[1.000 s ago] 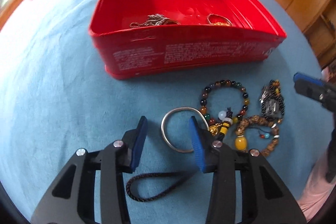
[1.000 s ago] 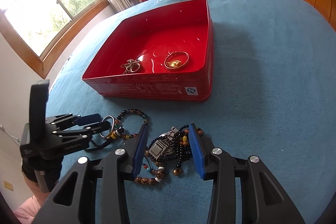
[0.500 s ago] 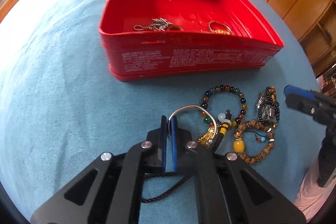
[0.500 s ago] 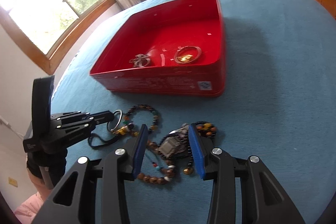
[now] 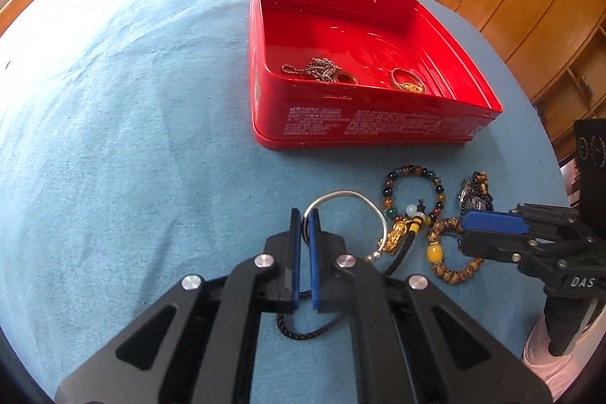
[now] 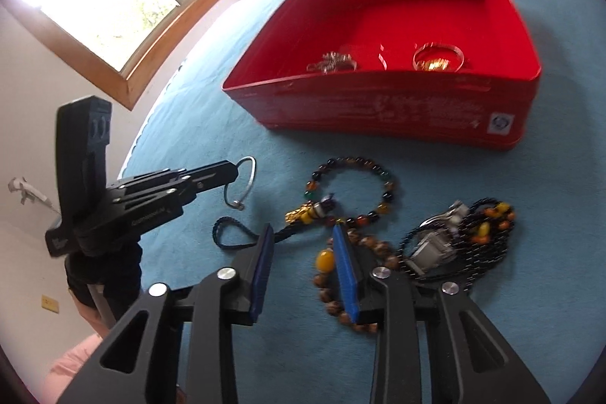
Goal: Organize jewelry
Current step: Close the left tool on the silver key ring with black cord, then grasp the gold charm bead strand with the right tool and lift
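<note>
Two grippers over blue cloth (image 5: 113, 139) | left (image 5: 305, 214) pinches silver bangle (image 5: 346, 195) | right (image 6: 303, 237) spread

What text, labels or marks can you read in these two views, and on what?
"DAS": on the right tool's black body, cut off at the frame edge.
White print blocks on the red tin's front wall: too small to read.
Round mark on the white sticker at the tin's corner: blurred.

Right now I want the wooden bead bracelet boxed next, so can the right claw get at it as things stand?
Probably yes. The right claw hangs open right over the wooden bead bracelet, one pad on each side of its amber-bead end. Nothing covers the bracelet; only the gold charm's black cord lies close by.
</note>
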The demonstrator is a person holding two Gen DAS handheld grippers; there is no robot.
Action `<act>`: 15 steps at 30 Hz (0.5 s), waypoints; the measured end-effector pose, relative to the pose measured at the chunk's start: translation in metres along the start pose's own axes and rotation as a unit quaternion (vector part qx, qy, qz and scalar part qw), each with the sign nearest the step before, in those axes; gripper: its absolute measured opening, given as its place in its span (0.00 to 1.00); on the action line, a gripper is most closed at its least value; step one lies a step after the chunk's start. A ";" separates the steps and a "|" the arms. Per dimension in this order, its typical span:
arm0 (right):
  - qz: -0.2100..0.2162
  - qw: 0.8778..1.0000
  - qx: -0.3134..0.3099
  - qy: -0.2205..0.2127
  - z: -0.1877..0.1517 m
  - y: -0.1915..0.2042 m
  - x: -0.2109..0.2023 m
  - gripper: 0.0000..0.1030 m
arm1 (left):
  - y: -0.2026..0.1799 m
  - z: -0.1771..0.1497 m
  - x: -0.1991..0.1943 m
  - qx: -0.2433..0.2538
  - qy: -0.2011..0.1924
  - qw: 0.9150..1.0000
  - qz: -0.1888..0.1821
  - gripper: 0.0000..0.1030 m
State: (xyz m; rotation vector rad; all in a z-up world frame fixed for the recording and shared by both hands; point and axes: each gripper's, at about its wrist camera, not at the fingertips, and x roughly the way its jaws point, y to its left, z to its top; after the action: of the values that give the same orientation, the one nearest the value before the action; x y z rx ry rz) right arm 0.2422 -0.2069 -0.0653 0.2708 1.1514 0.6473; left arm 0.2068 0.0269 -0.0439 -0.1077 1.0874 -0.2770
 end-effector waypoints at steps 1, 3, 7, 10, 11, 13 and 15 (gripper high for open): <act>0.000 1.000 0.003 0.000 0.001 0.001 0.002 0.28 | -0.001 -0.001 0.000 0.000 0.000 1.000 -0.001 0.02; -0.006 1.000 0.011 0.003 0.003 0.002 0.007 0.28 | -0.004 0.000 0.001 0.001 0.000 1.000 -0.003 0.02; -0.008 1.000 0.023 0.016 0.007 0.004 0.022 0.25 | -0.004 0.000 0.001 0.003 -0.003 1.000 -0.006 0.01; -0.006 0.999 0.038 0.027 0.009 0.005 0.033 0.25 | -0.004 0.000 0.006 0.003 0.004 1.000 -0.007 0.01; -0.008 0.999 0.041 0.030 0.010 0.007 0.038 0.25 | -0.003 0.000 0.009 0.003 0.010 1.000 -0.007 0.01; -0.006 0.998 0.048 0.034 0.011 0.007 0.044 0.25 | -0.003 0.000 0.019 0.005 0.023 1.000 0.000 0.01; -0.006 0.998 0.056 0.041 0.011 0.006 0.052 0.25 | -0.003 0.000 0.028 0.006 0.038 0.999 0.002 0.01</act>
State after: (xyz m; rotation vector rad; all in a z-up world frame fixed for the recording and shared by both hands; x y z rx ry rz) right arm 0.2635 -0.1697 -0.0971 0.3342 1.2688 0.5885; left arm 0.2189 0.0168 -0.0671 -0.0847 1.1601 -0.2856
